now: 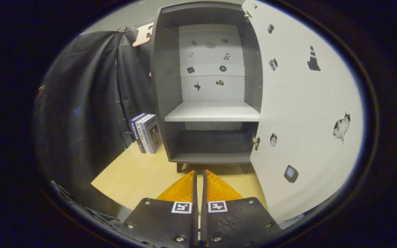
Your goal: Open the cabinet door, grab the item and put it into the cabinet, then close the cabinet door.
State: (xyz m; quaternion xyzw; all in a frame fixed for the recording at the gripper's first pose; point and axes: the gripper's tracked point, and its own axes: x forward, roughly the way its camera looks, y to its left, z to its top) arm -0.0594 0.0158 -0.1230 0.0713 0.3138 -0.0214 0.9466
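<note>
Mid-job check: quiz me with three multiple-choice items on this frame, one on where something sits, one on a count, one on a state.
1. Where do the books stand?
A. On the cabinet's shelf
B. On the wooden tabletop, beside the cabinet's outer wall
C. Between the fingers

2. How many shelf boards divide the cabinet interior?
A. One
B. Two
C. Three

3. How does the cabinet door stand?
A. Shut
B. Barely ajar
C. Swung wide open

Answers:
1 B: the books rest upright on the tabletop against the booth cloth, next to the cabinet's side.
2 A: a single pale shelf splits upper and lower compartments, both bare.
3 C: the door's inner face with stickers shows fully, and the interior is exposed. The gripper fingers are closed together, holding nothing, just ahead of the cabinet's base.
</note>
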